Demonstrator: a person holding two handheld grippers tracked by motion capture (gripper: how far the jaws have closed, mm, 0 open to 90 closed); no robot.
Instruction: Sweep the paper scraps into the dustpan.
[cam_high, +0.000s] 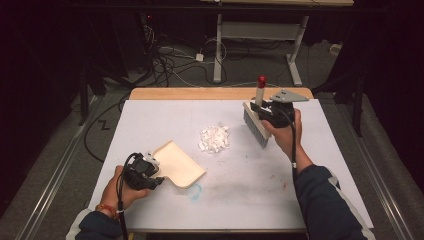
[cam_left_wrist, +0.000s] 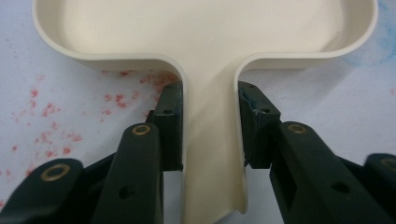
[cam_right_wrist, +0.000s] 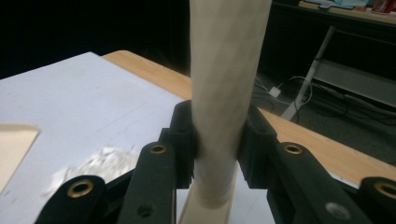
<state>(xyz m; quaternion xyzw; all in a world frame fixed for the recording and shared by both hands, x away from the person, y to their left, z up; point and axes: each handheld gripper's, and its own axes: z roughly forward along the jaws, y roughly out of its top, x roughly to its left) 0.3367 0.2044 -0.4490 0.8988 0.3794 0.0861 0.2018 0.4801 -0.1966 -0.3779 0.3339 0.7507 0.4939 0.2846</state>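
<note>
Dark surroundings, tangled floor cables and a second desk frame lie beyond the wooden table, whose top is covered by a white sheet (cam_high: 150, 125) marked with faint red and blue stains. Near the middle of the tabletop, slightly toward the far edge, sits a small heap of white crumpled scraps (cam_high: 214, 138). The cream plastic dustpan (cam_high: 179, 164) lies flat toward the near left corner, its open lip turned toward the heap, a placement judged to make it ready to receive swept material. The cream-handled hand brush with grey bristles and a red cap (cam_high: 256, 120) stands close to the far right corner, handle upright and bristles down on the sheet, on the opposite side of the heap from the dustpan; this arrangement suggests the heap is to be pushed across into the pan. The left gripper (cam_left_wrist: 209, 128) is closed to a narrow gap around the dustpan's flat handle, both pads bearing on the handle's raised side walls. The right gripper (cam_right_wrist: 218, 142) is closed around the brush's round handle, with the pads pressed against either side of it. Neither tool touches the heap, so sweeping appears not yet begun.
</note>
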